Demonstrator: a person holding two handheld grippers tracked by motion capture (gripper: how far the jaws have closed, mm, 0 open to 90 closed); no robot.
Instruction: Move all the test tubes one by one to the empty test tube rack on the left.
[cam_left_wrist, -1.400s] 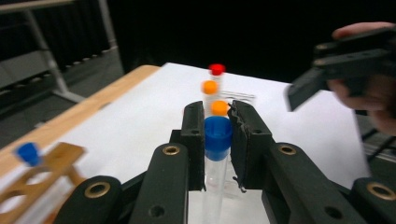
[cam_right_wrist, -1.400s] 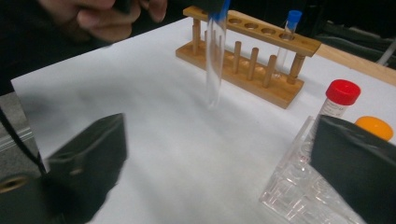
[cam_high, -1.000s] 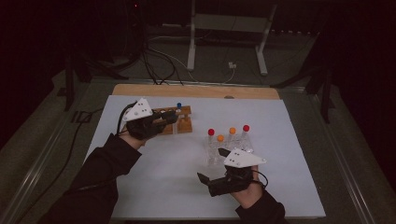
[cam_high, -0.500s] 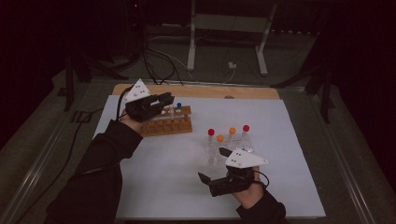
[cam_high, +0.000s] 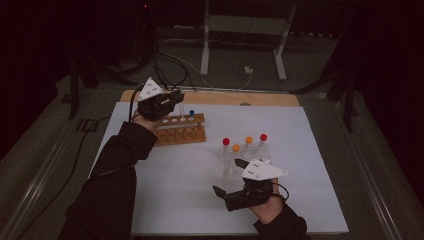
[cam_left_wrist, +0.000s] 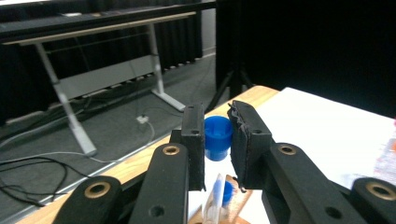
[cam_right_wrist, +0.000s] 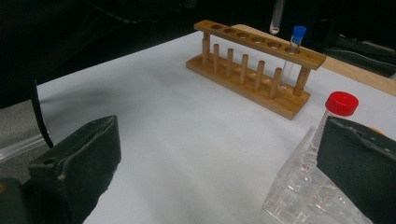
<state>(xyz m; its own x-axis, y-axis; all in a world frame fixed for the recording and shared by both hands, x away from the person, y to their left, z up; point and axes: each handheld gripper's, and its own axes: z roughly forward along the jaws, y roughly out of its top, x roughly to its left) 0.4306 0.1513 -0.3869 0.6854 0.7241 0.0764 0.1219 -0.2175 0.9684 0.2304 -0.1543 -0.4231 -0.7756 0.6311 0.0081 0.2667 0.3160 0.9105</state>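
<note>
Jaws of the left gripper (cam_left_wrist: 215, 140) stand close together in the middle of the left gripper view, and a clear test tube (cam_left_wrist: 215, 198) runs down between them toward the bottom edge; the pads hide the spot where they meet the glass, so the clamp on it is likely but not plainly seen. Just beyond the jaws a blue-capped tube (cam_left_wrist: 218, 137) stands. From the high view the same gripper (cam_high: 170, 100) sits at upper left, over the back edge of the wooden rack (cam_high: 180, 129), and the held tube is too thin and dark to make out there. The right gripper view supplies what is lost: at its top edge the rounded bottom of a tube (cam_right_wrist: 276, 16) hangs above the rack's (cam_right_wrist: 254, 60) row of holes, clear of the wood, its upper part cut off by the frame.

The right gripper (cam_high: 231, 185) rests low in the high view, released, its jaws wide apart, near a clear plastic holder (cam_high: 242, 157) with red and orange capped tubes. In its own view a red cap (cam_right_wrist: 342, 103) shows, the right jaw hiding part of the holder. The white desk (cam_high: 310, 150) carries everything.
</note>
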